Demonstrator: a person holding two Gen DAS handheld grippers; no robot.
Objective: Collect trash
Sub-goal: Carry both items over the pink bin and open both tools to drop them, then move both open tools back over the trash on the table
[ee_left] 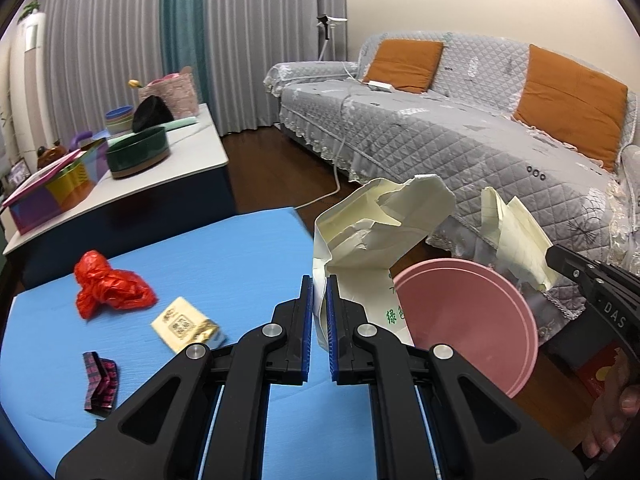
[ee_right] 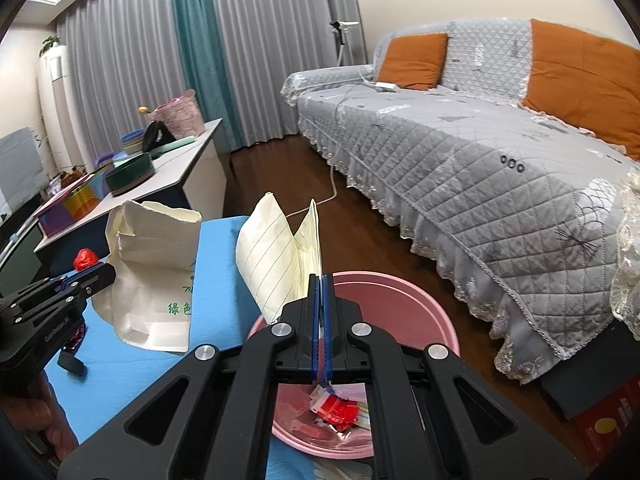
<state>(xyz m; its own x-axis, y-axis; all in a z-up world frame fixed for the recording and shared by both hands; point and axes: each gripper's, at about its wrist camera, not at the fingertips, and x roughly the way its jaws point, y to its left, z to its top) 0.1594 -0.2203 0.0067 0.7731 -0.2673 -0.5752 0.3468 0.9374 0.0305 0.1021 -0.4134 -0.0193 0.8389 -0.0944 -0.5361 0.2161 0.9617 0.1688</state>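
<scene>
My left gripper is shut on a crumpled cream paper bag with green print, held beside the pink bin. The bag also shows in the right wrist view. My right gripper is shut on a creased sheet of lined paper, held above the pink bin, which holds red and white wrappers. On the blue table lie a red plastic bag, a yellow packet and a pink checked wrapper.
A grey quilted sofa with orange cushions stands to the right. A white side table behind holds a green round tin, bowls and boxes. Dark wood floor lies between. A white cable runs across the floor.
</scene>
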